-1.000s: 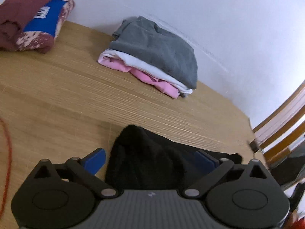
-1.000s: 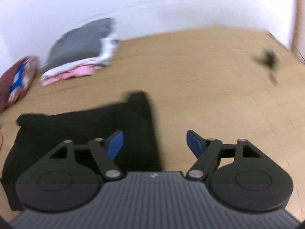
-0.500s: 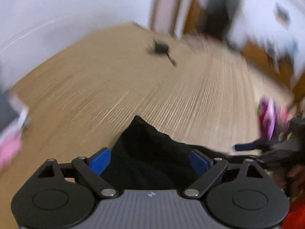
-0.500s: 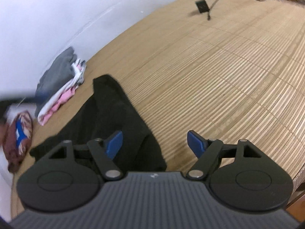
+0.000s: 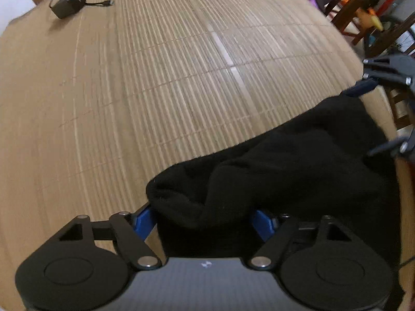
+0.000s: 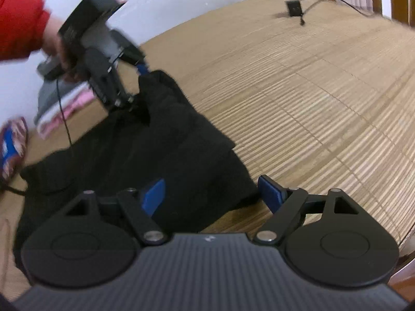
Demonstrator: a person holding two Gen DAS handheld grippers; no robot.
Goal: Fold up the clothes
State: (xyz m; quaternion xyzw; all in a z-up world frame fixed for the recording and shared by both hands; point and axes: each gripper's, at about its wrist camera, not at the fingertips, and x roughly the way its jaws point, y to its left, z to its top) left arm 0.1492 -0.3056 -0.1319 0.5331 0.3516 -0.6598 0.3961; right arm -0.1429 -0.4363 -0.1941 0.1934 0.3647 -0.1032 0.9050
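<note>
A black garment lies bunched on the bamboo-mat table. My left gripper is open with the garment's far corner bunched between its blue fingers; it also shows in the right wrist view at the cloth's far end. My right gripper is open with the near corner of the garment between its blue fingers; it shows at the right edge of the left wrist view.
A stack of folded grey, white and pink clothes and a maroon patterned bundle lie by the wall. A black power adapter with cable sits at the far table end. Wooden chairs stand past the right edge.
My left gripper has swung round from facing the wall to facing along the table, over the garment's far corner. My right gripper has come closer to the near corner.
</note>
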